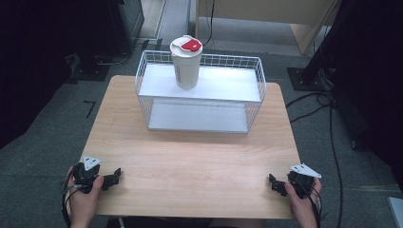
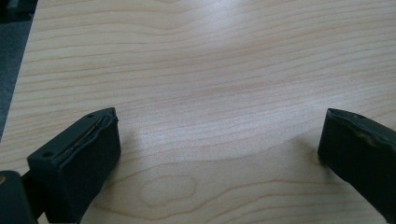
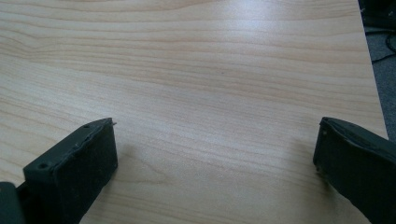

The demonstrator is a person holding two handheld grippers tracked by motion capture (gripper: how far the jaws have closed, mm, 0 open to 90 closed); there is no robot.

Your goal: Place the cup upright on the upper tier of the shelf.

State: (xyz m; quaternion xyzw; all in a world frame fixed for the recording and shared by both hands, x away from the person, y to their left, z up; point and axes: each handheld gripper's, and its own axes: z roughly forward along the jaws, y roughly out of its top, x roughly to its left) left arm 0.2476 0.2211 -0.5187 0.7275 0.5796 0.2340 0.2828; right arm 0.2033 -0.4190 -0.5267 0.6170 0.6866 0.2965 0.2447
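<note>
A white tumbler (image 1: pixel 186 62) with a red-and-white lid stands upright on the top shelf of a white wire rack (image 1: pixel 204 83) at the back of the wooden table (image 1: pixel 190 161). My left gripper (image 1: pixel 113 178) rests near the table's front left corner, held by a hand. Its jaws stand wide apart over bare wood, left gripper (image 2: pixel 219 135) open with nothing between them. My right gripper (image 1: pixel 274 183) sits near the front right corner, also in a hand. In its own view the right gripper (image 3: pixel 217 142) is open over bare wood.
The rack's lower shelf (image 1: pixel 197 117) holds nothing. Dark stands and cables (image 1: pixel 328 102) lie on the floor to the right of the table. A black equipment base (image 1: pixel 92 66) sits at the back left.
</note>
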